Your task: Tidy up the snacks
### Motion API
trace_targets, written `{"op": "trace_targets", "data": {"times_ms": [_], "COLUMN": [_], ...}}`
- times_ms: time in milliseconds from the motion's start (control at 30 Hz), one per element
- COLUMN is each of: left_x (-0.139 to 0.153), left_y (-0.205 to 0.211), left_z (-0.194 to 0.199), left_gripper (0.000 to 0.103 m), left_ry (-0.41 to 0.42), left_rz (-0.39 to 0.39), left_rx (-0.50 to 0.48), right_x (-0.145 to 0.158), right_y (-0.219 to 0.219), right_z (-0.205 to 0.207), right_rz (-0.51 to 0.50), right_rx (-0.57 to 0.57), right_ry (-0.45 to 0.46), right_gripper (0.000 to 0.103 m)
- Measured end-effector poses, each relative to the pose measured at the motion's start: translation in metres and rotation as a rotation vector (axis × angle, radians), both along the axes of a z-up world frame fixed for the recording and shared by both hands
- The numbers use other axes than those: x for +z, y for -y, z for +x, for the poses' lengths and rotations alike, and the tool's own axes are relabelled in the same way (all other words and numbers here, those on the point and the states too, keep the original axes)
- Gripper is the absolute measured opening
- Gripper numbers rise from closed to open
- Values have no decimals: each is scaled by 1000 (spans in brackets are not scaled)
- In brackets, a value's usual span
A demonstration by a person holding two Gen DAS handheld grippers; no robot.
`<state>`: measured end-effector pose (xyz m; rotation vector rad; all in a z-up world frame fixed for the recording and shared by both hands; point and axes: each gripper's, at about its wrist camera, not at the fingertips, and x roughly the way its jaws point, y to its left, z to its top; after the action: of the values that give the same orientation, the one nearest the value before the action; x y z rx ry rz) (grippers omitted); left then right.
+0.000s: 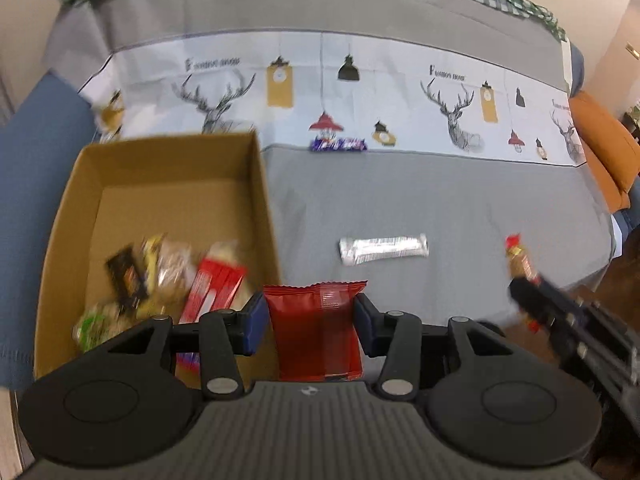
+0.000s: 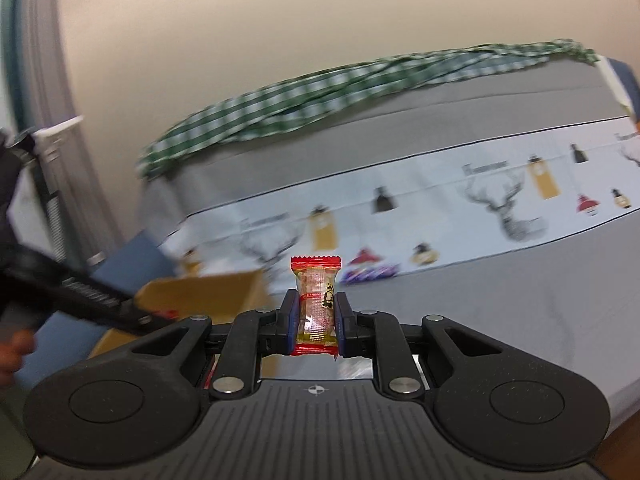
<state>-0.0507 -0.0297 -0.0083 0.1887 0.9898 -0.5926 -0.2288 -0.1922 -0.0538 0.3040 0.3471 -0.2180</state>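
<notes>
My left gripper [image 1: 311, 322] is shut on a dark red snack packet [image 1: 316, 332], held just right of the cardboard box [image 1: 160, 168]. Several snacks [image 1: 172, 276] lie inside that box. My right gripper [image 2: 317, 318] is shut on a small red-ended candy wrapper [image 2: 317, 304], which stands upright between the blue pads. From the left wrist view the right gripper [image 1: 528, 300] shows at the right edge with that candy [image 1: 518, 260] sticking up. On the grey bedcover lie a silver bar [image 1: 383, 250] and a purple packet [image 1: 339, 145]. The box corner [image 2: 208, 292] and purple packet [image 2: 370, 272] appear ahead in the right wrist view.
A grey bed [image 1: 440, 208] carries a white band printed with deer and lamps [image 1: 340, 80]. A green checked cloth [image 2: 320, 92] lies along its far edge by the wall. An orange cushion [image 1: 608, 152] sits at the right. Blue fabric [image 1: 36, 160] borders the box's left.
</notes>
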Motion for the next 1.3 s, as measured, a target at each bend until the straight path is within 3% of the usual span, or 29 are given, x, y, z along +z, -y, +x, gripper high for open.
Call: {"op": "trace_targets", "data": {"times_ms": [233,400,467,600,633,767,1000,1067,1100,1167,1200,1233,1300], "left_x": [-8,-11,-12,-11,-10,-4,-4,-4,-4,-4,-5,-4,-1], "left_y": [-59,-89,-98,-114,-118,-132,-133,-129,-127,-122,-119,-115,-103], "left_z": [-38,-54,-58,-52,-52,-41,-13,-5,-1,6,9,12,21], "left_gripper": [51,51,51,51,51,51,51,51,51,51,51,51,51], "left_ry": [-16,-11,4,7,16,37,21,20,19,12,11,11,12], "left_rz": [-19,-37,-51,-75,-78,-78,-86,-89,-91,-91,-90,-88,-85], "left_rx": [73,124,149,216,224,267,292,290,290,283,280,274,255], "right_x": [-1,13,15,15,14,12,-12,-26,-33,-47,-54,-60,-71], "right_y": [-71,-94,-103,-117,-117,-95,-44,-20,-9,9,15,19,30], "right_z": [-24,-31,-33,-16,-7,25,38,42,43,47,49,52,63], "right_rz": [-28,-89,-110,-210,-234,-163,-166,-115,-89,-64,-63,-68,-92], "right_rx": [143,187,207,218,199,149,13,-33,-61,-86,-93,-94,-95], "right_ry": [-57,-22,-4,52,54,21,-85,-162,-195,-263,-285,-301,-338], "right_gripper": [19,14,0,0,0,0,1,6,13,41,60,71,75]}}
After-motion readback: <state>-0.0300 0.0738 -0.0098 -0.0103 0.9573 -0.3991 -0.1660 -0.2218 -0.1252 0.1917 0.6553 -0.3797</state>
